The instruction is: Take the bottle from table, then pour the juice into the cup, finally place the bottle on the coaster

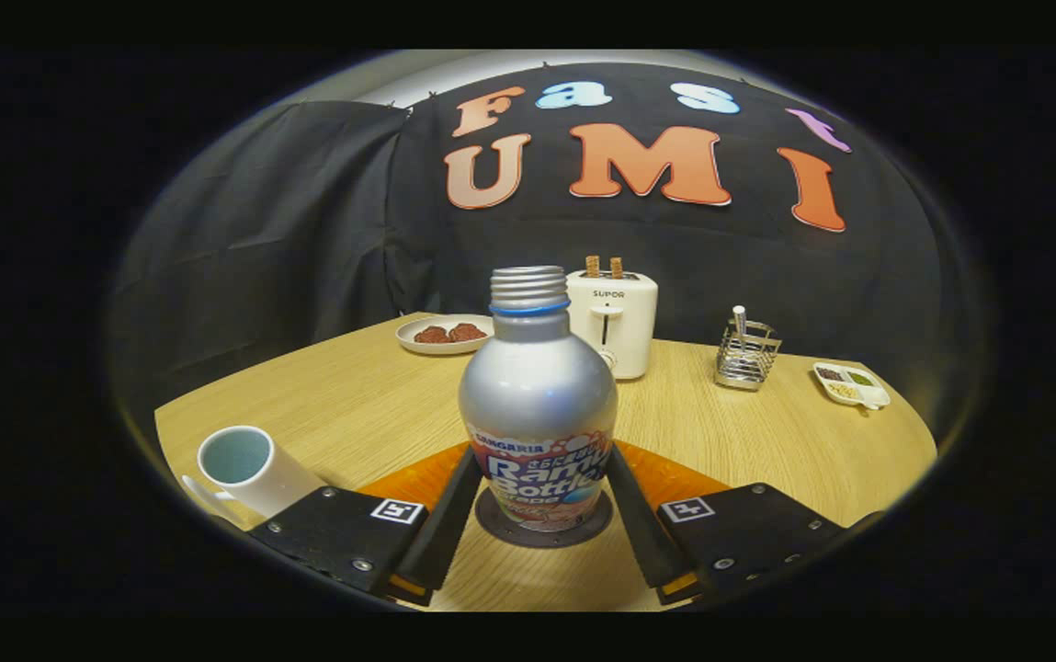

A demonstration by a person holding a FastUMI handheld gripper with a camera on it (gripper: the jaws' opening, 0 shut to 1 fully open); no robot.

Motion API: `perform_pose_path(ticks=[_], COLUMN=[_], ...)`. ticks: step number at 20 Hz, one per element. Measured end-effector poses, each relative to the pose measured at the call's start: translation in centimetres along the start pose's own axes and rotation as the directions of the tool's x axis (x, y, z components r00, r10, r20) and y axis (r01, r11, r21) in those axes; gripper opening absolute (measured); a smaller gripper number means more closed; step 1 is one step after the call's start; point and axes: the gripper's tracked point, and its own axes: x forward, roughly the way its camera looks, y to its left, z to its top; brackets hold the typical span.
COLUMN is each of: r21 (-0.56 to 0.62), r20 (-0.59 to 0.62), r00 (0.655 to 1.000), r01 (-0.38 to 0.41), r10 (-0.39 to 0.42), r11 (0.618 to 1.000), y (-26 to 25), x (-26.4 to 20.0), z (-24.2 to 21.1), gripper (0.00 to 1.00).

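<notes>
Gripper (541,501) fingers clamped on the bottle (538,432), one pressing each side of its lower body, low on the label, likely to keep it upright and steady. Bottle standing cap-off on the dark round coaster (491,526) between the fingers, base apparently seated (contact partly hidden). White cup (247,467) off to the left, tilted, just beside the left finger on the wooden table (362,405). Judged near the end: bottle on its target, grip not yet released. Beyond: toaster (618,322), plate (443,336), wire rack (746,354).
</notes>
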Motion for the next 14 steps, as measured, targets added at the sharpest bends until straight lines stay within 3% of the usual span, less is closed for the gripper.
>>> perform_pose_path(ticks=[6,14], r21=[-0.007,-0.035], r20=[0.035,0.173], r00=[0.999,0.985], r01=[-0.002,-0.014], r10=[0.002,0.02], r11=[1.0,0.999], y=[-0.4,-1.5], x=[-2.0,-9.1], z=[1.3,5.2], gripper=[0.96,0.97])
